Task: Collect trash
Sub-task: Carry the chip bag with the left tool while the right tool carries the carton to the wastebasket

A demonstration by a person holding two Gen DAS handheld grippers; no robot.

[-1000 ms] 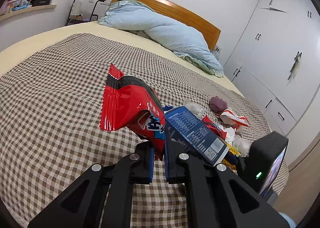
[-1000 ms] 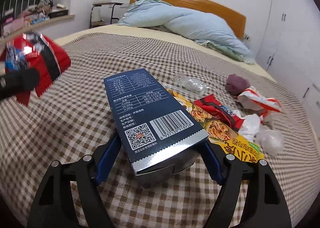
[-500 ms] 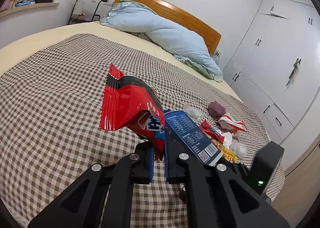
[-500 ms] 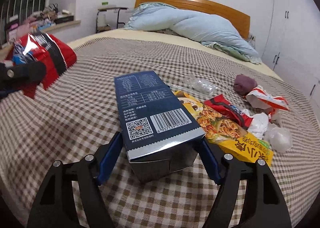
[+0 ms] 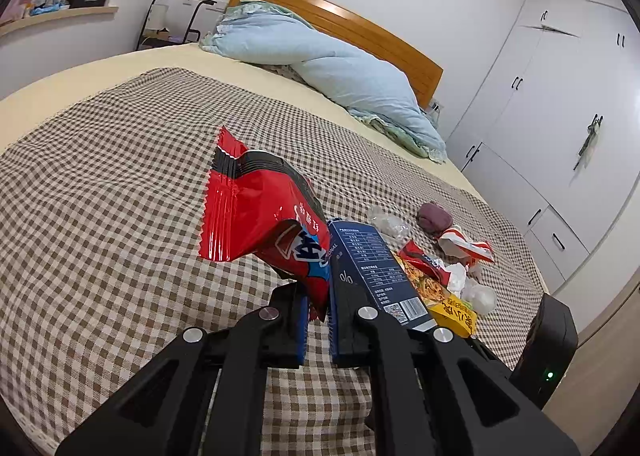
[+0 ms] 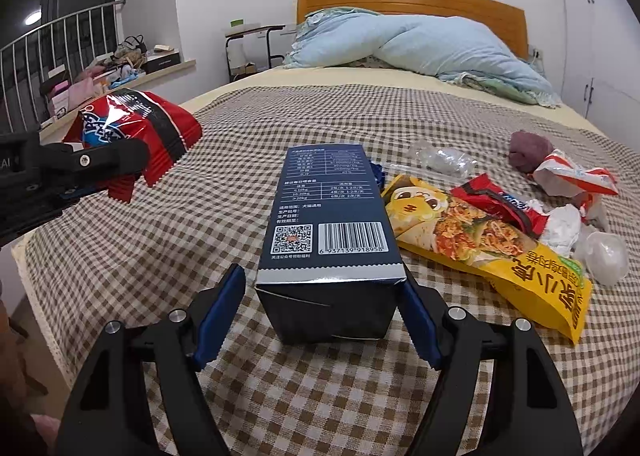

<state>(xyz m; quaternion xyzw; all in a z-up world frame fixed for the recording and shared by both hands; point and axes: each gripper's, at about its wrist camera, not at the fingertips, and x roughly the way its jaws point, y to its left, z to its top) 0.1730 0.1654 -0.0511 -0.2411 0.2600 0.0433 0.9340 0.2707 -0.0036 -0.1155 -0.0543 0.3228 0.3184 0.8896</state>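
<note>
My left gripper is shut on a red snack bag and holds it above the checked bedspread; bag and gripper also show at the left of the right wrist view. My right gripper is open, its blue pads on either side of the near end of a dark blue carton that lies on the bed. The right pad touches the carton, the left pad stands a little off it. The carton also shows in the left wrist view.
Right of the carton lie a yellow snack bag, a red wrapper, a red-white wrapper, crumpled tissue, clear plastic and a purple lump. A blue duvet lies by the headboard. The bed edge runs at left.
The right gripper has swung so the carton now lies straight between its open pads, resting on the bed. The left gripper still holds the red bag aloft.
</note>
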